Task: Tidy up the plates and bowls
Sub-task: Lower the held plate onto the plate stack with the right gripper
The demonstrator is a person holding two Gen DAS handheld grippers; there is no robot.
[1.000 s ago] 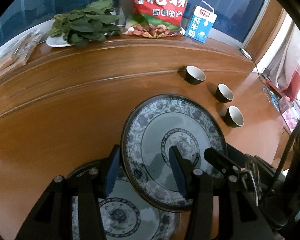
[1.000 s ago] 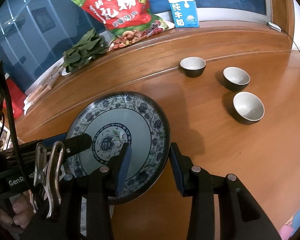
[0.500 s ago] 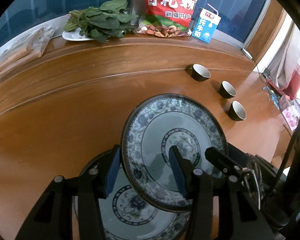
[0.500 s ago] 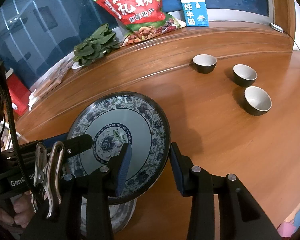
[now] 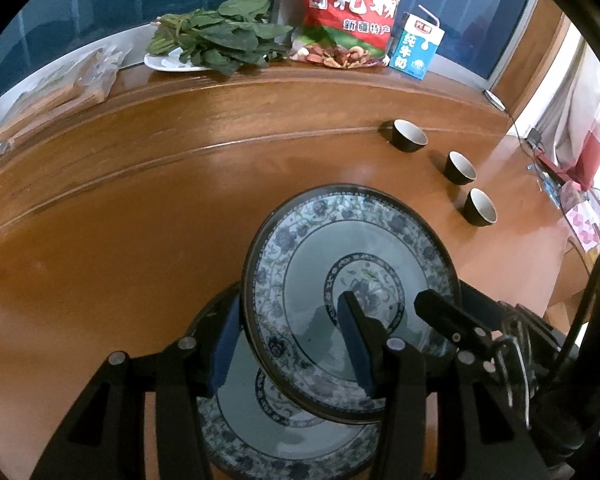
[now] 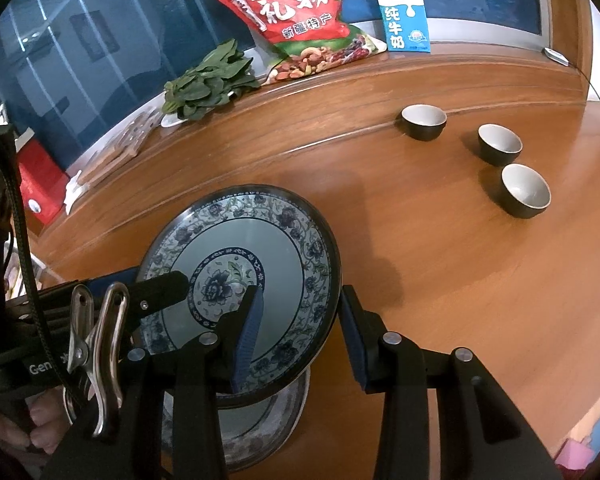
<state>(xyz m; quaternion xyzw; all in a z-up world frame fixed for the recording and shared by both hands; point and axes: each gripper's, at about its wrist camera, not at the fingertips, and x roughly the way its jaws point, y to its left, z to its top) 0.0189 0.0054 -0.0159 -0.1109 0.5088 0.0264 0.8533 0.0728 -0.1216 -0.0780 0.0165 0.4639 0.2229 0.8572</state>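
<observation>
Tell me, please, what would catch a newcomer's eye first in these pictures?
A blue-and-white floral plate held in the air by both grippers, the left gripper and the right gripper, above a matching plate on the wooden table. Next, three dark bowls to the right, then the red snack bag at the back.

Glazed ceramic on polished wood

The round blue-and-white floral ceramic plate (image 5: 352, 280) has a smooth, glossy glaze with a dark rim, as does the matching patterned plate beneath it (image 5: 284, 440). The curved brown wooden table (image 5: 140, 208) is varnished, shiny and reflective. Three small dark bowls with pale glazed insides (image 6: 424, 120) look smooth. The red snack bag (image 6: 296, 12) is glossy plastic; the blue-and-white milk carton (image 6: 404, 20) looks like coated paper.
</observation>
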